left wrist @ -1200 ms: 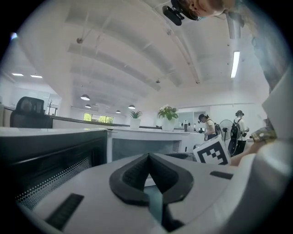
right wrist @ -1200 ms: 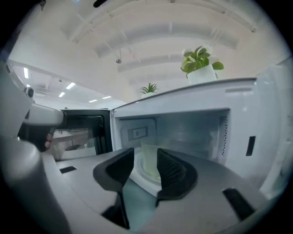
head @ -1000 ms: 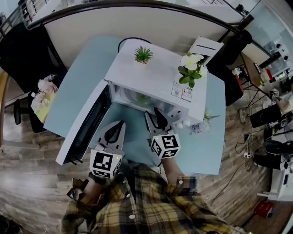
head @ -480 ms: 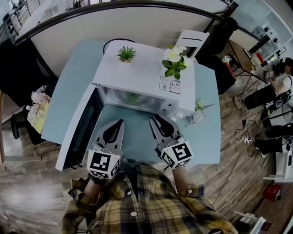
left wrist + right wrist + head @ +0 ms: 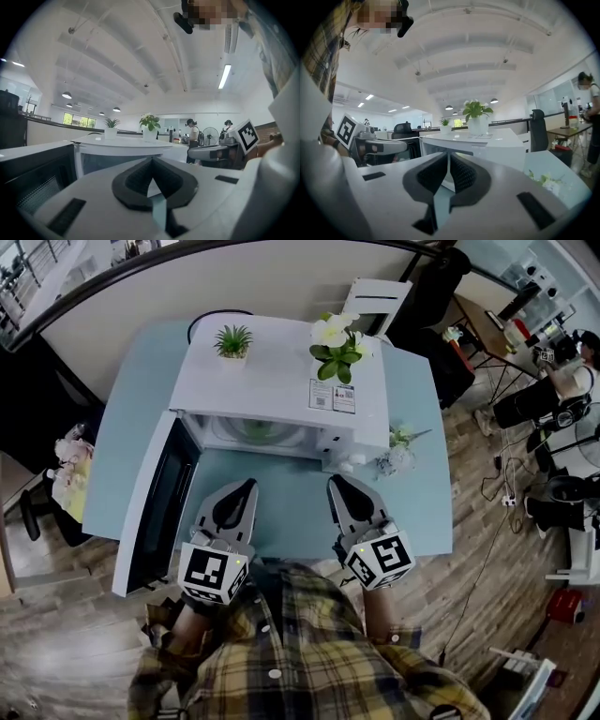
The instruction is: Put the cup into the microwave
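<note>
Presently we are observing the cup [image 5: 259, 430] sitting inside the open microwave [image 5: 281, 371] on the counter [image 5: 427, 493]. The left gripper [image 5: 247, 487] is holding its jaws closed and empty. The right gripper [image 5: 336, 482] has just been closing its jaws, nothing between them. Both are hovering near the opening.

- The microwave [image 5: 281, 371] keeps its roof over most of the cavity. From above, only a greenish shape [image 5: 259, 430] shows inside, too dim to identify.
- The stickers [image 5: 332, 396] on that roof are too small to read.
- In the left gripper view, the left gripper [image 5: 151, 161] blocks the lower part of the microwave's opening.
- The pale clump [image 5: 397, 456] on the table [image 5: 131, 418] beside the microwave is too blurred to name.
- A seated person [image 5: 553, 395] is partly cut off at the head view's right edge.
</note>
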### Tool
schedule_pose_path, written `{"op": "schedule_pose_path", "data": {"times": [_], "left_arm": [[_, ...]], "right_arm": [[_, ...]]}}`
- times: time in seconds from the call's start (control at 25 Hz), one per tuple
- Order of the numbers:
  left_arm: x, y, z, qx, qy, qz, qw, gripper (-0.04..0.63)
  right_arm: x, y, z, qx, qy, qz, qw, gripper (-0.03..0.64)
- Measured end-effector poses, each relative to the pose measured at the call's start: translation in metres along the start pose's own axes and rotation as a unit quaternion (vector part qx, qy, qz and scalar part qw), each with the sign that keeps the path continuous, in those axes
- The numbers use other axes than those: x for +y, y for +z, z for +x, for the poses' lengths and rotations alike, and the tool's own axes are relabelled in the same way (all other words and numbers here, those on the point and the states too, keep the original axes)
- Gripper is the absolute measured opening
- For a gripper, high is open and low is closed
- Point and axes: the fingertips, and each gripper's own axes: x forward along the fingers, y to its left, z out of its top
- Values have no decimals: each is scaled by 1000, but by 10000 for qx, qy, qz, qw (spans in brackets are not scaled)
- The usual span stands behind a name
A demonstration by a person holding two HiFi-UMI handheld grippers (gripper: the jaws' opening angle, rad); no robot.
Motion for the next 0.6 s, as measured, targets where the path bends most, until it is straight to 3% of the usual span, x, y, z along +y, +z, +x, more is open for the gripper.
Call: {"op": "schedule_pose_path", "data": {"times": [0.6], "left_arm": [[-7, -10, 4, 102, 54, 95, 9999, -9]], "right_arm": [[-7, -2, -13, -39, -68, -169, 9998, 3]]}}
